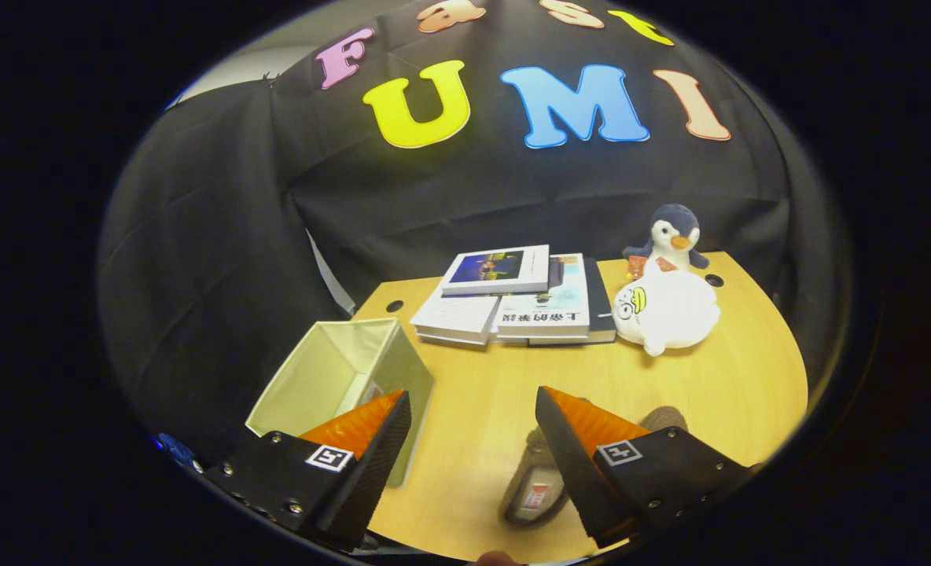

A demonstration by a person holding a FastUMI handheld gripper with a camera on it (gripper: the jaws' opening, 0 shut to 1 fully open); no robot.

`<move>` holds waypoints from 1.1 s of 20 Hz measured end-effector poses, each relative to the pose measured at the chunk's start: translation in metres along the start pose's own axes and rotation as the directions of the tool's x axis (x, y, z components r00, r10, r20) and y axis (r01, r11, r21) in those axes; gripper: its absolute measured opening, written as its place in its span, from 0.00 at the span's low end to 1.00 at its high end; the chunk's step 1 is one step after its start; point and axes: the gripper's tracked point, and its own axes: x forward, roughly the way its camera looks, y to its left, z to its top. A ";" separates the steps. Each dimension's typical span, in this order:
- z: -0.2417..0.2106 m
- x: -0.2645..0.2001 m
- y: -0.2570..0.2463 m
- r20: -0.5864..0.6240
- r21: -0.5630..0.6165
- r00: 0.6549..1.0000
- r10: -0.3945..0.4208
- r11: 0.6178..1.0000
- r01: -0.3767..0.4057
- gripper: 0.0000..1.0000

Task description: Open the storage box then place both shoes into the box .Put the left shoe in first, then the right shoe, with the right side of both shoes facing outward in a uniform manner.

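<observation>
The tool (473,420) hangs above the near part of a light wooden desk (473,377), its two fingers spread wide with bare desk showing between them and nothing held. The left finger (371,448) overlaps the near right corner of the storage box (340,373), a pale fabric bin that stands at the lower left of the frame on the desk's left edge. The box's top is open and its pale inner walls are visible; whether anything lies at the bottom cannot be told.

A shoe (536,487) lies on the desk in the lower middle of the frame, just left of and partly under the right finger (583,448). It is grey-brown, with a pale tag or label on the part nearest the camera. A rounded brown shape (666,417) peeks out just beyond the right finger; it may be part of a second shoe, but too little shows to be sure.

Farther back, in the centre of the frame, a stack of books (513,299) rests flat on the desk. To its right a white plush toy (666,310) lies on the desk, and behind it a small plush penguin (672,232) stands upright near the desk's far edge. Black cloth hangs behind and to the left.
</observation>
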 end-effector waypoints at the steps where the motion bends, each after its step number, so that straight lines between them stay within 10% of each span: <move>1: -0.007 0.002 -0.008 -0.008 0.001 1.000 -0.015 1.000 0.015 0.97; 22: -0.142 0.040 -0.108 -0.269 -0.020 0.946 -0.183 0.983 0.185 0.98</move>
